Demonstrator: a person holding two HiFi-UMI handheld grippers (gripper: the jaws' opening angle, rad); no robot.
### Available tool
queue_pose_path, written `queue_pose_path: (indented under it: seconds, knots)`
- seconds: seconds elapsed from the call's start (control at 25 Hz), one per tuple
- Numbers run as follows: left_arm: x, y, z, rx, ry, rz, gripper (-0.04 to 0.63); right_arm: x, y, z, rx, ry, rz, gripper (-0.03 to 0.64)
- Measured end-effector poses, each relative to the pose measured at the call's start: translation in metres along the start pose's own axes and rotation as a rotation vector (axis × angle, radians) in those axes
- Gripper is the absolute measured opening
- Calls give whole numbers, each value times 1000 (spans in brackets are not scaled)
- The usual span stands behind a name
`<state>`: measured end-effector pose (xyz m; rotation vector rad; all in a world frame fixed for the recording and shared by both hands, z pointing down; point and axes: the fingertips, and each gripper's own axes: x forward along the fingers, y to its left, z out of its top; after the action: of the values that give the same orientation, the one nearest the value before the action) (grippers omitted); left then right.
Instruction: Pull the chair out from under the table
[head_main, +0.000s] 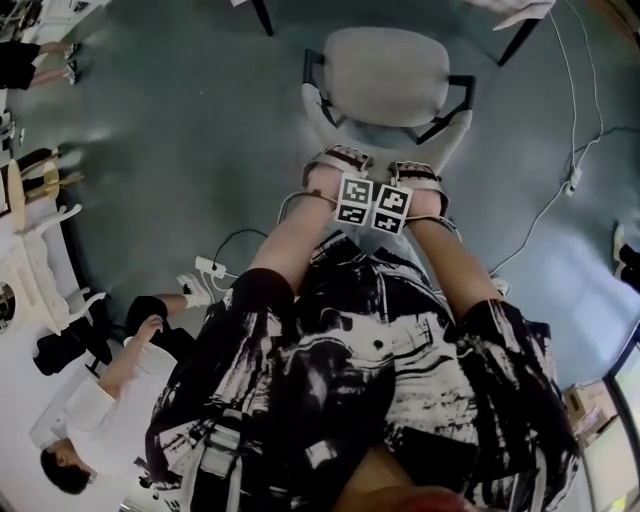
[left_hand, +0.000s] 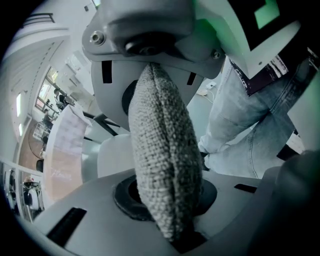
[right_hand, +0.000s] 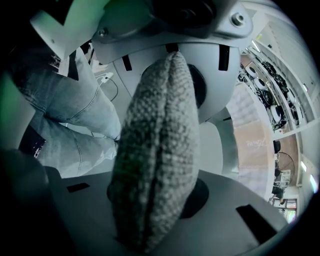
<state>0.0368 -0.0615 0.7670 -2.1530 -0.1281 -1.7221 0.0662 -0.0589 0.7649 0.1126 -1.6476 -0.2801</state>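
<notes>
The chair has a grey fabric seat, black armrests and a pale backrest edge nearest me; it stands on the grey floor just short of the table's black legs. Side by side on the backrest's top edge are my left gripper and my right gripper. In the left gripper view, the left gripper is shut on the woven grey backrest, which fills the gap between the jaws. The right gripper view shows the same: the right gripper pinches the backrest padding.
A person in white crouches at the lower left beside white furniture. A power strip and white cables lie on the floor on either side of me. Legs in jeans show behind the grippers.
</notes>
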Motion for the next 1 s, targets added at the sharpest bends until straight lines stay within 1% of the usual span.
queue_pose_path:
  seconds: [0.12, 0.24, 0.36, 0.48, 0.64, 0.76, 0.84, 0.92, 1.0]
  knots:
    - [-2, -10, 3, -15, 0, -1, 71, -2, 10, 2, -5, 0, 7, 64]
    - [-20, -20, 3, -24, -7, -3, 71, -19, 17, 12, -15, 6, 15, 64]
    - [-49, -36, -3, -9, -20, 3, 69, -44, 27, 33, -5, 23, 13, 64]
    - [-53, -53, -6, 14, -26, -2, 69, -46, 43, 44, 19, 28, 13, 64]
    - [-38, -61, -1, 27, -27, -6, 71, -34, 53, 38, 35, 27, 9, 66]
    - [-31, -69, 5, 8, -31, -32, 83, -28, 61, 33, 43, 18, -7, 89]
    - [-30, -61, 2, -17, -52, -48, 116, -25, 52, 32, 25, 13, -19, 107]
    - [-27, -56, 2, -36, -79, -55, 145, -23, 50, 25, -4, -6, -36, 112]
    - [-36, -51, 0, -43, -113, -44, 147, -32, 49, 19, -28, -38, -57, 115]
